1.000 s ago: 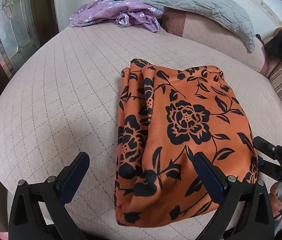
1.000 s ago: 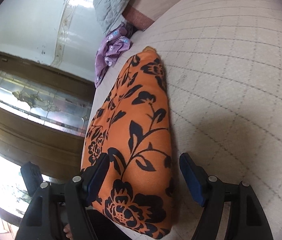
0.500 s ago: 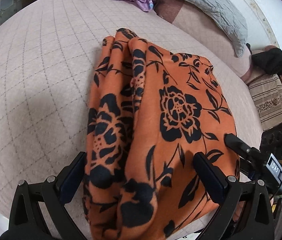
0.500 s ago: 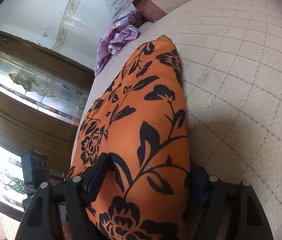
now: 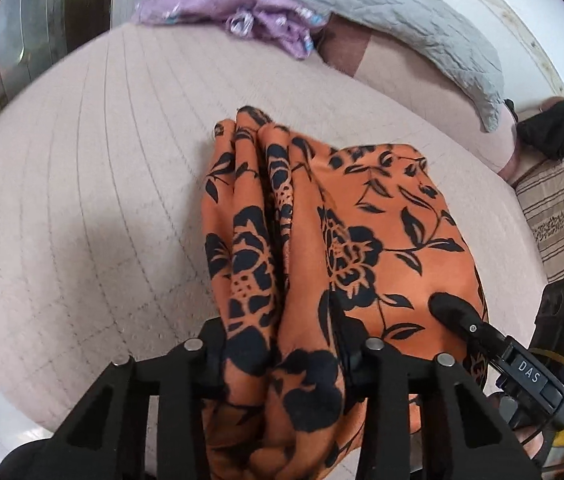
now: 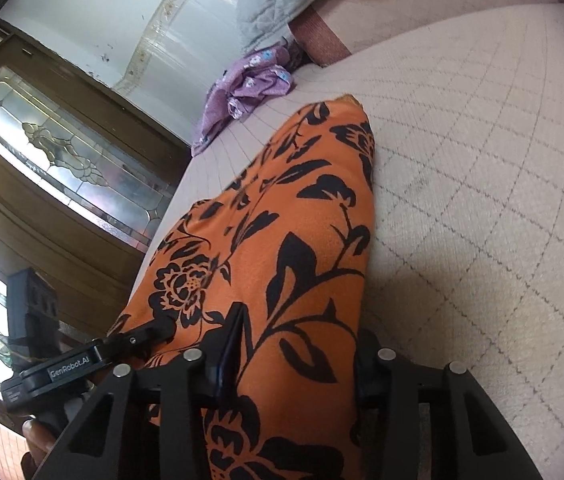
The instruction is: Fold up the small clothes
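An orange garment with black flowers [image 5: 345, 216] lies partly folded on the quilted bed [image 5: 82, 184]. My left gripper [image 5: 283, 354] is shut on the near left end of the garment, where the cloth bunches between the fingers. My right gripper [image 6: 289, 364] is shut on the near right end of the same garment [image 6: 282, 216]. The right gripper's finger shows in the left wrist view [image 5: 453, 312], lying on the cloth. The left gripper shows at the lower left of the right wrist view [image 6: 138, 336].
A crumpled purple garment [image 5: 238, 16] lies at the far edge of the bed, next to a grey quilted pillow [image 5: 405, 20]. A black item [image 5: 557, 132] and a striped cushion [image 5: 561, 216] lie at the right. A glass-panelled wooden door [image 6: 62, 156] stands beyond the bed's left side.
Both grippers moved forward over the near edge of the garment and closed on it. One second ago both were open and short of the cloth.
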The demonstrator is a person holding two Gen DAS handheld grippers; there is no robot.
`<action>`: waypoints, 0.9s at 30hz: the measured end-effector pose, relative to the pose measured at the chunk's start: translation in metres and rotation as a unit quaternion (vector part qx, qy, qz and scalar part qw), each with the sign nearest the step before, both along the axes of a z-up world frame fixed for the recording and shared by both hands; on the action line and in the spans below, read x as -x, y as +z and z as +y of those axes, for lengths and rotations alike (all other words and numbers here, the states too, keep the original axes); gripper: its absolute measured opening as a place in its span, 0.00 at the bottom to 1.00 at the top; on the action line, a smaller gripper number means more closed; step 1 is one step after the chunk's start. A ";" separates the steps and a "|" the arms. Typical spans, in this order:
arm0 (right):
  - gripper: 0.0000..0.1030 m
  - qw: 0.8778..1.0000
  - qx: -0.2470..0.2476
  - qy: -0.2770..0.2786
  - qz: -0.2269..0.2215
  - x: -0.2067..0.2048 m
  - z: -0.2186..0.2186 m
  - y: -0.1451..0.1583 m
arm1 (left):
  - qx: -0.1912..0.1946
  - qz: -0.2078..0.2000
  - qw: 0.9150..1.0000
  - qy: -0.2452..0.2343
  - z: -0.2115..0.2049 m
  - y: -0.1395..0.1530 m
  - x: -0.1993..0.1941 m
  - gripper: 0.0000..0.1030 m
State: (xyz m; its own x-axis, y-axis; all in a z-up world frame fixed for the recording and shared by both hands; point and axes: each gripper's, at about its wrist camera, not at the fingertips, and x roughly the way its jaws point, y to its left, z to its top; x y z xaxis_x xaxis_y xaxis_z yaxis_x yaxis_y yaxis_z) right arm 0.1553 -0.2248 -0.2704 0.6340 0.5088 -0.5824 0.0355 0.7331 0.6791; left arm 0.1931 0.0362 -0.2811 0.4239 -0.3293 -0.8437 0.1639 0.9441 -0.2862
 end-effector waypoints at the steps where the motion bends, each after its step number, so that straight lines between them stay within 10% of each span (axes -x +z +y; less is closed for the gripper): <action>1: 0.44 1.000 0.003 0.000 -0.005 0.001 0.000 0.003 | -0.004 -0.006 1.000 0.001 0.000 0.003 0.003 0.37; 16: 0.42 0.991 0.005 -0.081 -0.107 0.049 -0.077 0.071 | -0.055 -0.128 0.988 -0.058 -0.095 0.084 0.036 0.36; 27: 0.46 0.992 0.023 -0.124 0.004 0.049 -0.135 0.008 | -0.147 -0.042 0.983 -0.102 -0.172 -0.002 0.031 0.38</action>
State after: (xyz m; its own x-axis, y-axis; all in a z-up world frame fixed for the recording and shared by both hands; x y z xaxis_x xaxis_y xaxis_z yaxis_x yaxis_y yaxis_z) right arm 0.1061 -0.3594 -0.2623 0.7312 0.3105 -0.6074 0.2241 0.7316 0.6438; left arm 0.1621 -0.1361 -0.2830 0.4468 -0.1616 -0.8799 0.3693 0.9291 0.0169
